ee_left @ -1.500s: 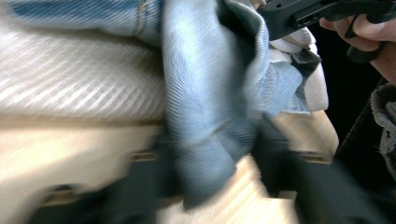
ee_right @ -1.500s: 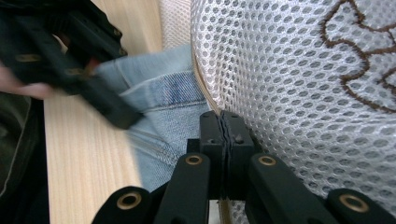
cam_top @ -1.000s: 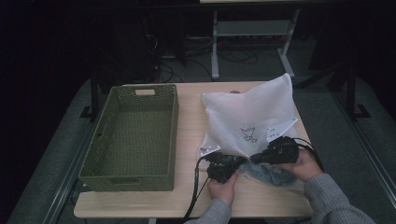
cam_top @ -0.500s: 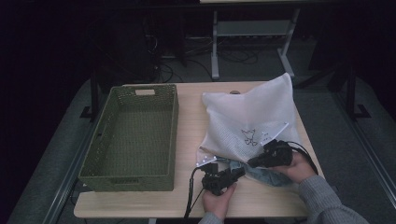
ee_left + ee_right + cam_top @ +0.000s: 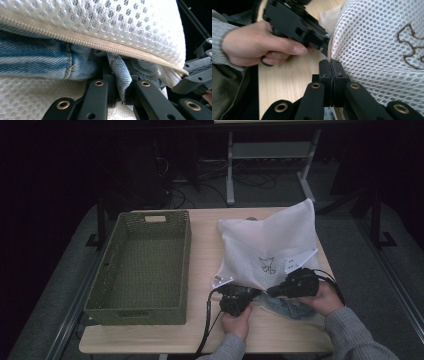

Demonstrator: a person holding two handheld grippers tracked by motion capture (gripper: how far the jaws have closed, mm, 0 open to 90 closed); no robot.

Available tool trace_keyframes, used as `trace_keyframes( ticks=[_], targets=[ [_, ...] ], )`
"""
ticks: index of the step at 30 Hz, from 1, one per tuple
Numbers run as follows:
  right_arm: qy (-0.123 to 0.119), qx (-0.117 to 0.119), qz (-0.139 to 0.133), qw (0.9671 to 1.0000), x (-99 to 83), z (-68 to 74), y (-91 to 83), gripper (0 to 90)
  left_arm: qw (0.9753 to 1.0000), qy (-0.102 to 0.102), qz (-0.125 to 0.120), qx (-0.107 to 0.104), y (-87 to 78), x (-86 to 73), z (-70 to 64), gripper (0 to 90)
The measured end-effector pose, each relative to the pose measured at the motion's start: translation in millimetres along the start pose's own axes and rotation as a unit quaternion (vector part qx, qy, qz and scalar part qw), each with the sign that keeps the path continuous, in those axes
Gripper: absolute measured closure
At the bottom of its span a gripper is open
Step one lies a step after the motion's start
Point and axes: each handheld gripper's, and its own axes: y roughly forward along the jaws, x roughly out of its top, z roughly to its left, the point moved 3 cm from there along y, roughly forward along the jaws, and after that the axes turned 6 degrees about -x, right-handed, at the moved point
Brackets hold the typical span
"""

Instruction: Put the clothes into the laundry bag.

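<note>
A white mesh bag (image 5: 270, 245) lies on the right half of the wooden table (image 5: 202, 245), its zipped mouth toward me. Blue denim (image 5: 290, 307) spills out of that mouth. My left gripper (image 5: 251, 293) is shut on a fold of the denim (image 5: 120, 75) just under the bag's zipper edge (image 5: 75, 37). My right gripper (image 5: 270, 292) is shut on the bag's edge, jaws pressed together (image 5: 331, 71) against the mesh (image 5: 382, 50). The two grippers almost touch, tip to tip. The right gripper view also has the left gripper (image 5: 294, 22) and the hand (image 5: 254, 47) holding it.
A green woven basket (image 5: 142, 265) with nothing in it takes up the table's left half. Cables trail from both grippers over the front edge. Beyond the table are a dark floor and a metal stand (image 5: 230, 170).
The left gripper dipped toward the table's front edge, then came back up a little, still on the denim. The right gripper shifted slightly toward me. The bag's near edge moved with them.
</note>
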Motion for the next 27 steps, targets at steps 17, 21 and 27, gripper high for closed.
trace_keyframes(
  ticks=[17, 21, 27],
  targets=[
    [-0.001, -0.026, 0.026, 0.9993, -12.7, -4.0, 16.7, 81.0, 0.9999, -0.004, 0.013, -0.004, -0.1, -4.3, 6.6, 83.0],
    [-0.008, -0.034, 0.014, 0.9993, -10.3, -0.6, 10.7, 72.7, 0.9998, -0.007, 0.015, -0.006, -0.6, -3.5, 5.8, 83.8],
    [-0.023, -0.049, -0.009, 0.9985, -11.9, 7.5, -0.8, 67.4, 0.9998, -0.003, 0.017, -0.005, 0.4, -1.6, 4.3, 83.8]
  ],
)
